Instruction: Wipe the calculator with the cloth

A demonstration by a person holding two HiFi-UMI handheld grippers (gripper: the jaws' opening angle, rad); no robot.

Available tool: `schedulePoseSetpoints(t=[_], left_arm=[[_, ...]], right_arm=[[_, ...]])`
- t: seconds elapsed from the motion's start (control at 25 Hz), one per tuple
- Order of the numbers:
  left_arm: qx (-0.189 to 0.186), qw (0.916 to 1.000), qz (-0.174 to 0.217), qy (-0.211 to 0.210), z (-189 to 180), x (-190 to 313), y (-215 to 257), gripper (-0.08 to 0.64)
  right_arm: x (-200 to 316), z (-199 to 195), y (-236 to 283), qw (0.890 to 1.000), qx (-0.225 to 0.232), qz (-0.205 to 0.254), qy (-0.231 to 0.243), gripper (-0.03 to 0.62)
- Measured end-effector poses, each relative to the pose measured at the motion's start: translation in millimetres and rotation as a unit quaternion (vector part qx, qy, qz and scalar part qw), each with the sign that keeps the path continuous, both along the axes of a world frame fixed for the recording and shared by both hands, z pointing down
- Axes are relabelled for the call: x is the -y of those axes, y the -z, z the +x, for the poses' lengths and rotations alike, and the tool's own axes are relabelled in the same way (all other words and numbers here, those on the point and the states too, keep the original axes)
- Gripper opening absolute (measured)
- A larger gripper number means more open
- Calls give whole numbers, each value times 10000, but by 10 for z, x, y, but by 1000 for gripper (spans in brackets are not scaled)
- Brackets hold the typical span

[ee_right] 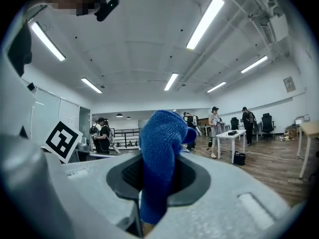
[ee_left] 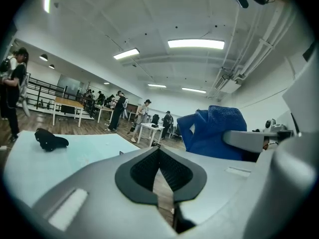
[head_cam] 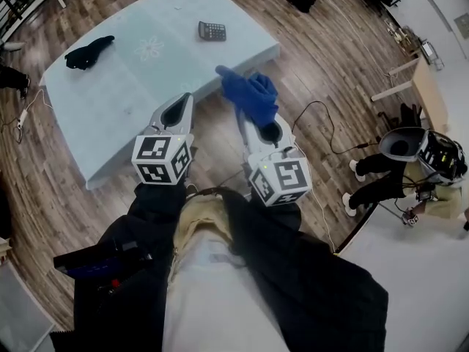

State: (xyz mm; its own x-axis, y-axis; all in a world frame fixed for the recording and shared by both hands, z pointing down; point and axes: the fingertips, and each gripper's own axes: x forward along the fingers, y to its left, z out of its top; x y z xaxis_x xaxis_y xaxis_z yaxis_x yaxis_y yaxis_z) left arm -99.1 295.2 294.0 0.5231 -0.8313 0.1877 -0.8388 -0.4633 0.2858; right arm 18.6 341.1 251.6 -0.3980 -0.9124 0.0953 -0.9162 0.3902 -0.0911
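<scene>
A dark calculator [head_cam: 212, 31] lies near the far edge of the pale blue table [head_cam: 110, 123]. My right gripper [head_cam: 236, 100] is shut on a blue cloth [head_cam: 251, 94], held up off the table's right front corner; the blue cloth [ee_right: 159, 156] sticks up between its jaws, and the blue cloth [ee_left: 212, 131] also shows at the right of the left gripper view. My left gripper [head_cam: 181, 107] hovers over the table's near edge, jaws shut with nothing between them [ee_left: 159, 171]. Both grippers are well short of the calculator.
A black cloth or glove [head_cam: 89, 51] lies on the table's far left. A cable [head_cam: 322, 123] runs across the wooden floor to the right. A person with a headset [head_cam: 410, 160] stands at the right. White desks and people [ee_left: 129, 116] fill the room's background.
</scene>
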Motion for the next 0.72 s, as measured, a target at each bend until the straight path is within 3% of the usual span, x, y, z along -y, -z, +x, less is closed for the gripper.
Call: schedulePoseSetpoints(t=[0.44, 0.72], left_arm=[[16, 9995, -258, -173, -192, -166, -332, -3], [-4, 9987, -512, -3, -360, -216, -534, -3]], right_arm=[[-164, -103, -277, 9993, -35, -280, -261, 87], [-271, -4, -430, 9977, -21, -511, -434, 87]])
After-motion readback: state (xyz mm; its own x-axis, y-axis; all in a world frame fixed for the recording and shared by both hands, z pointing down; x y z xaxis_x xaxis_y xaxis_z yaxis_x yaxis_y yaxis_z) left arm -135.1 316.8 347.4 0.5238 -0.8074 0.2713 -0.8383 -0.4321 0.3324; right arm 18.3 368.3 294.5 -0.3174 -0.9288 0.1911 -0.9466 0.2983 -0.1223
